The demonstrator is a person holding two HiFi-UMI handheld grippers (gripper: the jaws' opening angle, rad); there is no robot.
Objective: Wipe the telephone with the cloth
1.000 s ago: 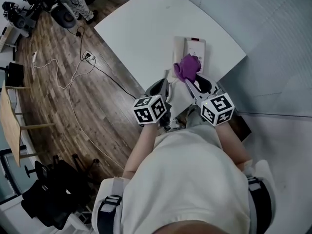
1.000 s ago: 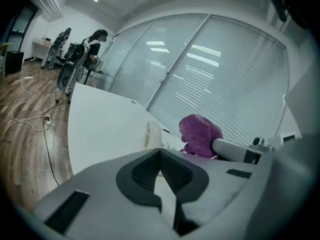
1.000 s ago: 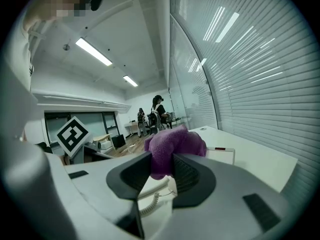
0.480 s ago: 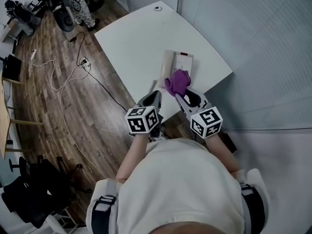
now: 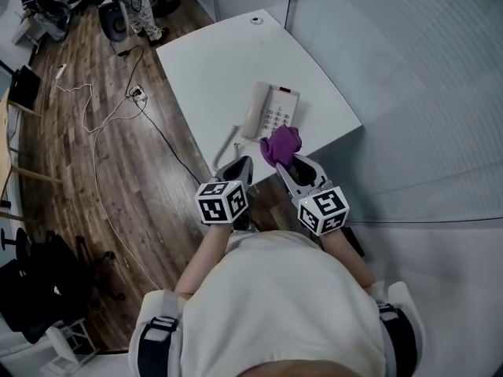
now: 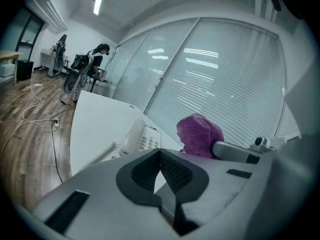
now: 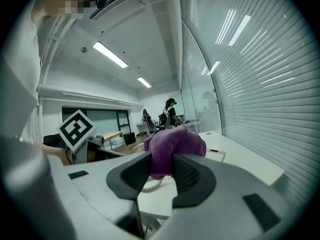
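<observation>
A white desk telephone (image 5: pixel 270 111) with its handset on the left lies on the white table (image 5: pixel 228 69) near the front edge; the left gripper view also shows the telephone (image 6: pixel 141 137). My right gripper (image 5: pixel 281 162) is shut on a bunched purple cloth (image 5: pixel 280 144), held just in front of the phone, off its near edge. In the right gripper view the cloth (image 7: pixel 172 148) bulges between the two pads. My left gripper (image 5: pixel 240 166) is shut and holds nothing, hanging by the table's front edge left of the cloth (image 6: pixel 200 135).
A glass wall with blinds (image 5: pixel 409 93) runs along the table's right side. Cables (image 5: pixel 102 132) trail over the wooden floor at left. Office chairs and equipment (image 5: pixel 118 6) stand at the far left. A small round fitting (image 5: pixel 256 20) sits at the table's far end.
Both grippers and the cloth have drawn back toward the table's front edge; the cloth, which lay over the phone's near end, is now off it. The phone's keypad shows fully.
</observation>
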